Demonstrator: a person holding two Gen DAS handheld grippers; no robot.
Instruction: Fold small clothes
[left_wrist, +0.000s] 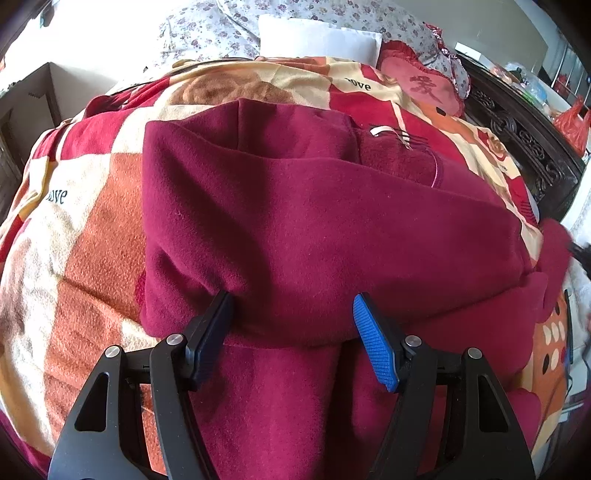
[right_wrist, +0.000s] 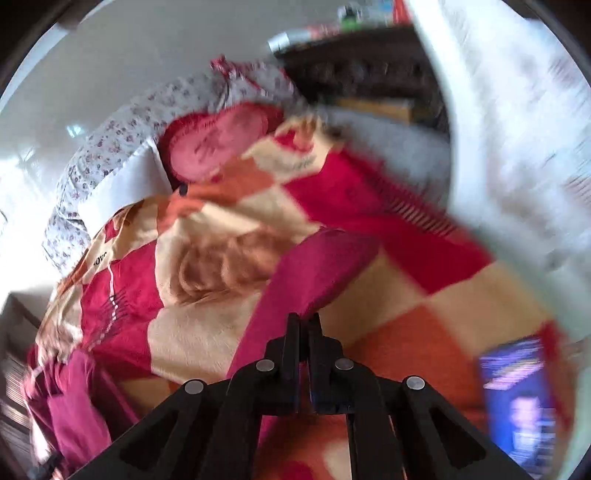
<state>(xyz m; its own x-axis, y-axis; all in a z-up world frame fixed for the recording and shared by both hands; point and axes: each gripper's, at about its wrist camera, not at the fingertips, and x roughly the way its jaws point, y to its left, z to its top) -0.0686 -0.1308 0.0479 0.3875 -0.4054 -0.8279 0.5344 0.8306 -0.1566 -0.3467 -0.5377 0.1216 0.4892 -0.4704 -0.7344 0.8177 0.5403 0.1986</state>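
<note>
A: What does the left wrist view show?
B: The left gripper (left_wrist: 293, 314) is spread wide, holding nothing, over the maroon garment (left_wrist: 314, 221) lying on the patchwork blanket (left_wrist: 85, 229).
A: And the right wrist view?
B: It's blurred, but the right gripper (right_wrist: 304, 319) is pinched onto a maroon sleeve (right_wrist: 310, 273), lifted above the blanket.

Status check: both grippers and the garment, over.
Left gripper open over maroon garment. Right gripper shut on a strip of it, lifted. Garment on blanket. Nothing in the way.
</note>
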